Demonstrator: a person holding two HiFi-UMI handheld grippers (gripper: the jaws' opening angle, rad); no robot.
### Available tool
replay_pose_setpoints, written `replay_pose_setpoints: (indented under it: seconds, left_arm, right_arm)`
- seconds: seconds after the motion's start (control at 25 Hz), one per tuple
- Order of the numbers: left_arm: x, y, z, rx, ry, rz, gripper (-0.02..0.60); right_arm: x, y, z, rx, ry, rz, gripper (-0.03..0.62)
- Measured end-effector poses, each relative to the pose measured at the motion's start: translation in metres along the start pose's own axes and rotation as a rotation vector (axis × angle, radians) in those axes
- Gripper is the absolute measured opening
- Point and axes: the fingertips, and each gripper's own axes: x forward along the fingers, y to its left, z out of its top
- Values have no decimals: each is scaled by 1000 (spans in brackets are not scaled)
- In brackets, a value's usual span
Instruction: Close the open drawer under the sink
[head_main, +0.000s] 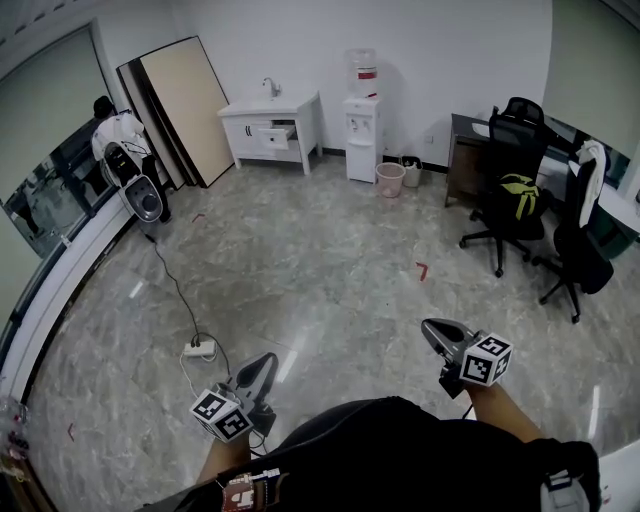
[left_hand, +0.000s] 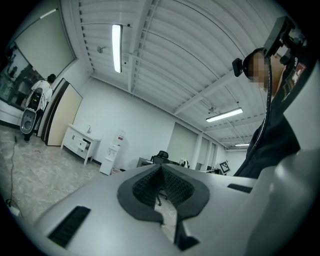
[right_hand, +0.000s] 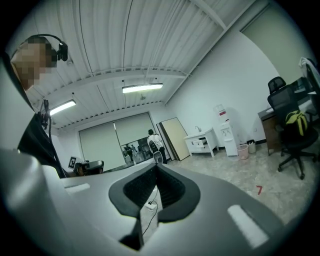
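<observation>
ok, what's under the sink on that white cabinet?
One drawer stands pulled out of the cabinet front, below the faucet; the other fronts look shut. What lies inside the drawer doesn't show: it is too far off and too small to tell.

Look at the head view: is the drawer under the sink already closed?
No, the drawer juts out from the front of the white sink cabinet.

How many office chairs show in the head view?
2. One office chair stands beside the dark desk, a yellow-green thing on its seat; the second office chair stands nearer the right edge, a white garment over its back. Others may lie out of frame.
</observation>
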Motion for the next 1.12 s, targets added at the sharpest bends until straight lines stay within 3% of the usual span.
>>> replay_pose_setpoints:
  seconds: [0.28, 0.6, 0.8, 1.12]
  left_arm:
    - [34, 45, 8, -20, 10, -69, 2]
    - [53, 140, 53, -16, 3, -141, 0]
    - [47, 218, 93, -4, -21, -130, 2]
    - [29, 314, 117, -20, -16, -87, 2]
  right_arm:
    - [33, -16, 9, -11, -7, -57, 2]
    - [109, -15, 31, -23, -40, -145, 2]
    - [186, -5, 50, -31, -60, -146, 2]
    - [307, 12, 50, -35, -24, -87, 2]
